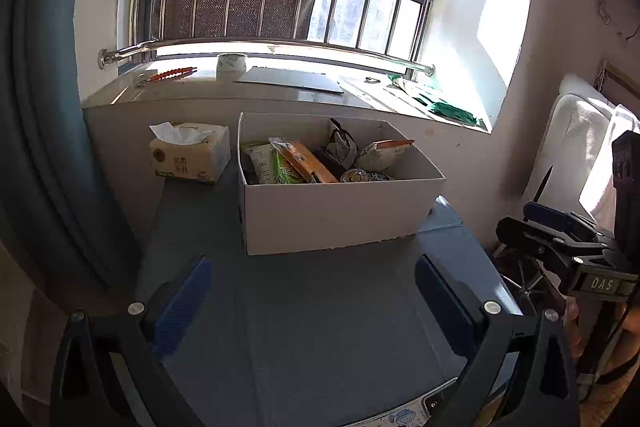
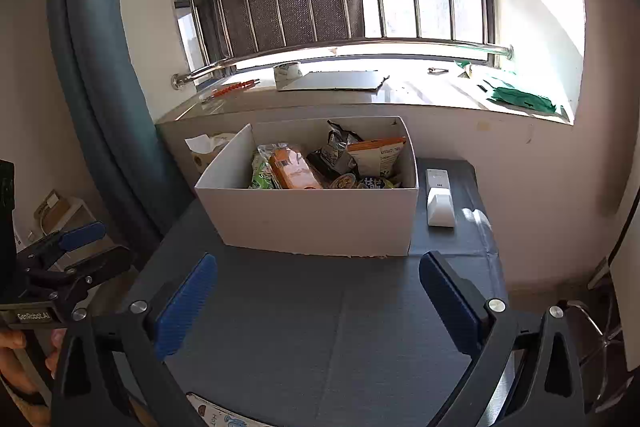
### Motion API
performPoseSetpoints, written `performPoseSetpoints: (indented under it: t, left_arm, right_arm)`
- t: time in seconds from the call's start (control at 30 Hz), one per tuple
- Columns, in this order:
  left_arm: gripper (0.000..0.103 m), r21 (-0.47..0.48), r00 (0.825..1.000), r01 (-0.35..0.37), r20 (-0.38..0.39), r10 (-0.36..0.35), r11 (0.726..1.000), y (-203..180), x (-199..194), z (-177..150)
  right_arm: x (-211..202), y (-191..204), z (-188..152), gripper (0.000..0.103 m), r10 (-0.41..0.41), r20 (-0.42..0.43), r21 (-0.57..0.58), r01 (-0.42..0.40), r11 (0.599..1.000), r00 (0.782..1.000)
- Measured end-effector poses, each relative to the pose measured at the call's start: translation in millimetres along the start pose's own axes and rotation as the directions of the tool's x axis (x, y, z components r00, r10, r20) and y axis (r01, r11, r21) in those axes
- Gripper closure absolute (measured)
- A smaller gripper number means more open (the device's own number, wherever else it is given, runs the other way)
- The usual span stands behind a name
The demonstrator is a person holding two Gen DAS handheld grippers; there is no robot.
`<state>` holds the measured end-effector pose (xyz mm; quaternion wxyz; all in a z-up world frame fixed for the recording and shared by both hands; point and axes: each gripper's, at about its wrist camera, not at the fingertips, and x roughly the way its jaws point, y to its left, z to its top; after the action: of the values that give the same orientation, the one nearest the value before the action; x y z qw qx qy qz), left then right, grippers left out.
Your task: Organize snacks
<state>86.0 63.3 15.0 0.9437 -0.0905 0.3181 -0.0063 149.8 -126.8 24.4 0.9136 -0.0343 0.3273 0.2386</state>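
Left gripper and right gripper level, side by side over near table edge, pointing far toward window; jaws of both spread wide, empty. White box mid-table, snack packets inside. Tissue pack left of box.

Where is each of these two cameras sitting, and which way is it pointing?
Left wrist view: rides the left gripper, facing the white box and window; the right gripper and hand show at far right.
Right wrist view: rides the right gripper, facing the same box; the left gripper, with fingers holding it, shows at far left.
Shared: box of snacks, tissue box, grey table, windowsill.
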Motion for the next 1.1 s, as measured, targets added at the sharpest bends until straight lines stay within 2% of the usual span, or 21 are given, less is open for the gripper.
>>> performPoseSetpoints:
  t: [0.13,0.23,0.63,0.83,1.1]
  left_arm:
    - [0.0,0.04,0.999,-0.035,0.012,0.034,0.999,-6.2,-1.5,4.8]
    - [0.0,0.03,1.0,-0.008,0.007,0.008,1.0,-6.0,-1.9,5.8]
    - [0.0,0.022,1.0,0.009,0.008,-0.009,1.0,-7.5,-3.3,5.9]
    - [0.0,0.016,1.0,-0.015,0.004,0.015,1.0,-6.6,-1.0,4.5]
    - [0.0,0.003,1.0,-0.011,-0.018,0.011,1.0,-5.2,4.3,2.1]
  right_arm:
    - [-1.5,4.8,0.1,0.0,-0.019,0.002,-0.022,0.019,1.0,1.0]
    - [-3.3,7.0,-0.9,0.0,-0.017,0.005,-0.031,0.017,0.999,1.0]
    - [-3.5,9.4,-1.8,0.0,-0.008,-0.003,-0.028,0.007,1.0,1.0]
    - [-2.6,9.4,-2.8,0.0,0.007,-0.009,-0.021,-0.007,1.0,1.0]
    - [-0.1,8.3,-5.6,0.0,0.0,-0.023,-0.015,0.0,1.0,1.0]
